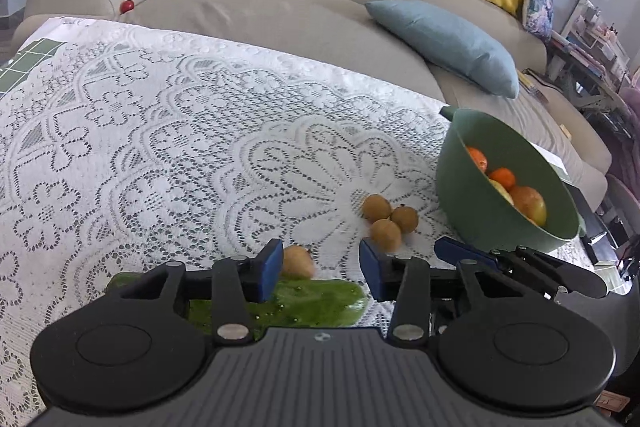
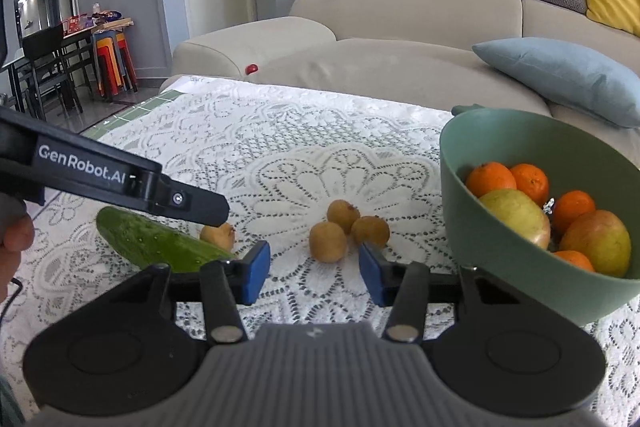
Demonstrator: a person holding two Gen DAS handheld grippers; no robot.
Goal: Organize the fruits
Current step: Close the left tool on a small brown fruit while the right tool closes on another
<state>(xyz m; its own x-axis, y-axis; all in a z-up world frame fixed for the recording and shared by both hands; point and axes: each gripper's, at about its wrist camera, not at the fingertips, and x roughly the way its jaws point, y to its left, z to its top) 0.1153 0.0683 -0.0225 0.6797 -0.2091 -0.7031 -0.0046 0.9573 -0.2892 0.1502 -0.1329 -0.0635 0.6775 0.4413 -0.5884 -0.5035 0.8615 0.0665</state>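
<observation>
On the lace-covered bench, both grippers are spread and empty. The left gripper hangs over a cucumber. The right gripper faces three brown fruits at twelve o'clock, with the green bowl of oranges at two o'clock.

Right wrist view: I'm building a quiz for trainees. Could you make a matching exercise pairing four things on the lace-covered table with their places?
Things:
1. long green cucumber
2. cluster of three small brown round fruits
3. orange mandarins
4. lone small brown fruit

Places:
A. inside the green plastic bowl
B. table centre, ahead of the right gripper
C. far left, lying flat
D. beside the cucumber's end

Pairs: 1-C, 2-B, 3-A, 4-D
</observation>
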